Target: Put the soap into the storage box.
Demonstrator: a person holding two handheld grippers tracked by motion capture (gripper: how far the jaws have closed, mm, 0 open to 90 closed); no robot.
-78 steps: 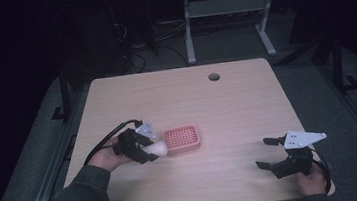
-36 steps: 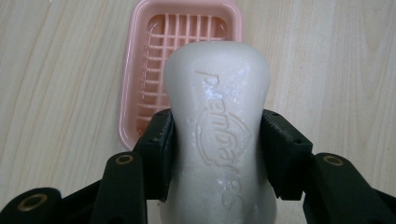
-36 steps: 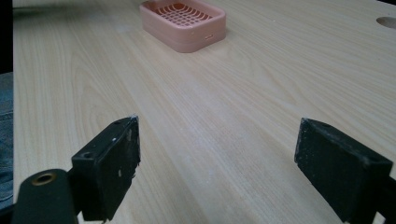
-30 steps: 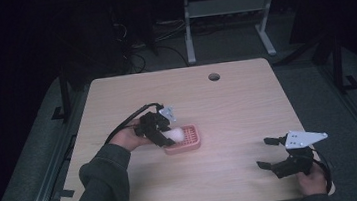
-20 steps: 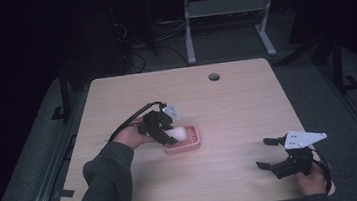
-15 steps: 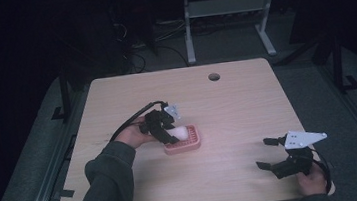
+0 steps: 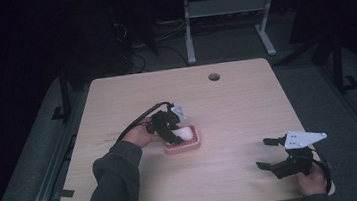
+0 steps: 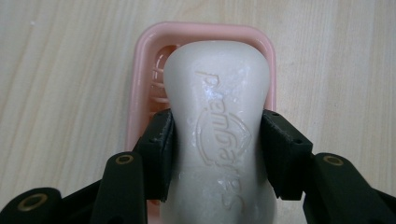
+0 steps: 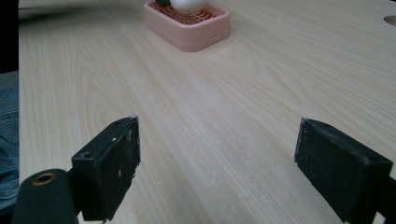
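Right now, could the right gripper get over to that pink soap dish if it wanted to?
Probably yes. The right gripper stands open and empty, with bare table between it and the pink soap dish. But the left gripper is at the dish, shut on the white soap bar.

Left tongs (image 7: 176, 133), clamped on white soap bar (image 7: 184, 133): shifted from beside the pink soap dish (image 7: 191, 143) at its left edge to a position over it, and lower. Soap bar: now above the dish's ribbed tray. Person's left sleeve (image 7: 114, 180): extended farther across the desk (image 7: 227, 105).
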